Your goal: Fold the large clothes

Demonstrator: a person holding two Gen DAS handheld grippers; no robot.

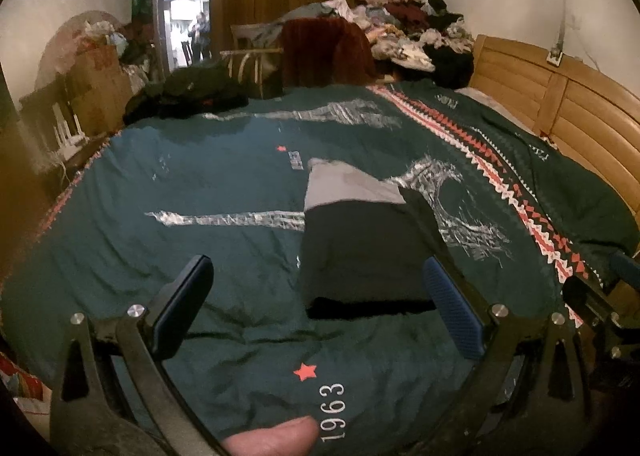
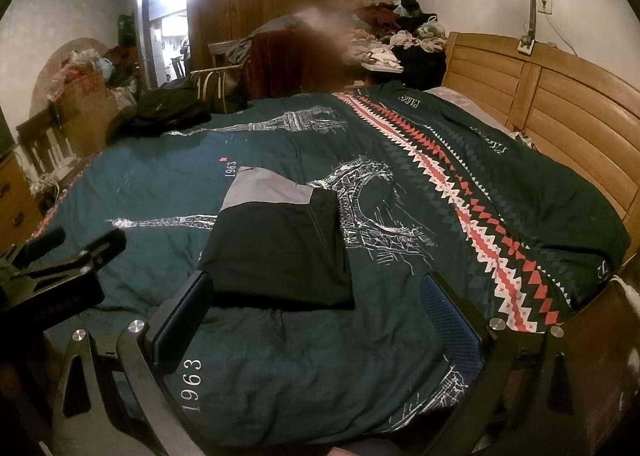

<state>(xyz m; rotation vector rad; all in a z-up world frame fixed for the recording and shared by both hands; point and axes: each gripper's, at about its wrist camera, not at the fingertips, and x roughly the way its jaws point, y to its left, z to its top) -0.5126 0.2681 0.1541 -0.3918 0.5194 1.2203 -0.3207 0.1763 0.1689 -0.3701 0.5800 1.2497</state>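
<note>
A black garment with a grey end (image 1: 360, 240) lies folded into a neat rectangle on the dark green bedspread (image 1: 200, 184). It also shows in the right wrist view (image 2: 280, 244). My left gripper (image 1: 320, 308) is open and empty, just short of the garment's near edge. My right gripper (image 2: 316, 320) is open and empty, also just short of that edge. The left gripper appears at the left of the right wrist view (image 2: 76, 252).
A wooden headboard (image 2: 560, 104) runs along the right. A pile of clothes (image 1: 416, 24) lies beyond the bed's far end. A dark garment (image 1: 192, 92) lies at the far left corner. Boxes and clutter (image 1: 96, 72) stand left, near a doorway.
</note>
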